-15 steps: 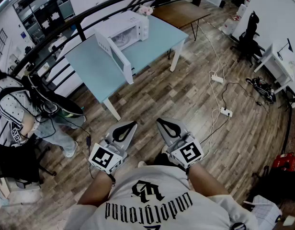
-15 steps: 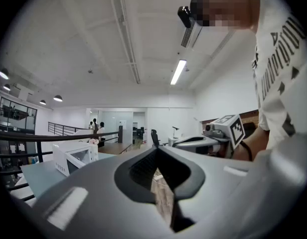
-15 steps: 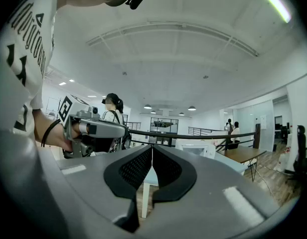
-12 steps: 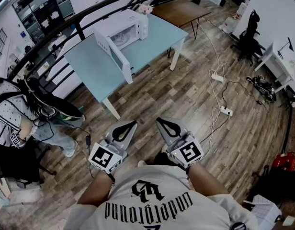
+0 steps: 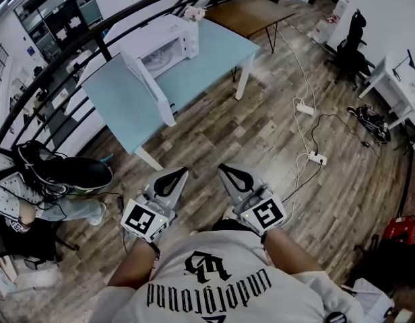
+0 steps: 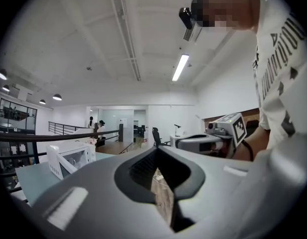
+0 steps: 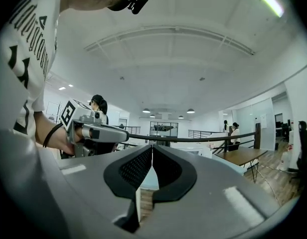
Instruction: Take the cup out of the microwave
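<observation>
A white microwave [image 5: 164, 42] stands on a light blue table [image 5: 214, 56] far ahead, its door [image 5: 150, 86] swung open toward me. I cannot make out the cup inside it from here. My left gripper [image 5: 180, 172] and right gripper [image 5: 224, 169] are held side by side low in front of my body, over the wooden floor, well short of the table. Both have their jaws together with nothing in them. In the left gripper view the microwave [image 6: 71, 158] shows small at the left, beyond that gripper [image 6: 156, 148]. The right gripper [image 7: 152, 147] points level toward the railing.
A black railing [image 5: 93, 36] curves behind the table. A person [image 5: 32, 187] sits at the left. A wooden table [image 5: 251, 15] stands at the back. Power strips and cables [image 5: 307, 110] lie on the floor at the right, near an office chair [image 5: 349, 52] and a white desk [image 5: 396, 89].
The head view has shifted, so the table and microwave sit slightly further left. The person at the left has bent lower toward the frame's edge. Both grippers have kept their place, still shut.
</observation>
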### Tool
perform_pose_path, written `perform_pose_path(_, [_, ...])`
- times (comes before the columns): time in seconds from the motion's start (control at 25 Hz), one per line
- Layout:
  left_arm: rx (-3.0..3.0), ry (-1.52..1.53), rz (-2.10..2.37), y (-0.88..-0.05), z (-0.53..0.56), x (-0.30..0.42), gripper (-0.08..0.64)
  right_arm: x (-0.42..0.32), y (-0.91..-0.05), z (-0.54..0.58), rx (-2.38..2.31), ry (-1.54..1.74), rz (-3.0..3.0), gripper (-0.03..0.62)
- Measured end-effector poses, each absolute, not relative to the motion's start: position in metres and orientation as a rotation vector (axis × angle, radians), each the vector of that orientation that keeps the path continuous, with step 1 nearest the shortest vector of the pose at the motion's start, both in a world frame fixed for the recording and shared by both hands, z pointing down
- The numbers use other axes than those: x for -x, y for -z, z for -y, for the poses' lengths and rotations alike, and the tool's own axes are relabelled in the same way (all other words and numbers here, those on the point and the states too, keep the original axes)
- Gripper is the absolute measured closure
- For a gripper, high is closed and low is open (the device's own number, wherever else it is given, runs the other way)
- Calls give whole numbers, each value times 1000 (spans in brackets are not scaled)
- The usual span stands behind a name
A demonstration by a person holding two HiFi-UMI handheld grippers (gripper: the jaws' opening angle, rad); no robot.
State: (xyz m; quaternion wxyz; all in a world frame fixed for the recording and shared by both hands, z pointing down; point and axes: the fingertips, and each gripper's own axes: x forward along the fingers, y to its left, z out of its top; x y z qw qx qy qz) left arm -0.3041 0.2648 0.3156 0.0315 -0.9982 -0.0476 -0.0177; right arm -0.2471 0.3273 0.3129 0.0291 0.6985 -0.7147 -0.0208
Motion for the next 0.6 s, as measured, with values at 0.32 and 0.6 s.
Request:
perform_pose_path(0.32, [3072,51,54,-312,-261,219,511,164,-311,-335,-2086,38,2253,583])
perform_pose_path(0.6, [3082,40,-4,-314,-263,174,511,119,-317,-340,-2046,9,2281,583])
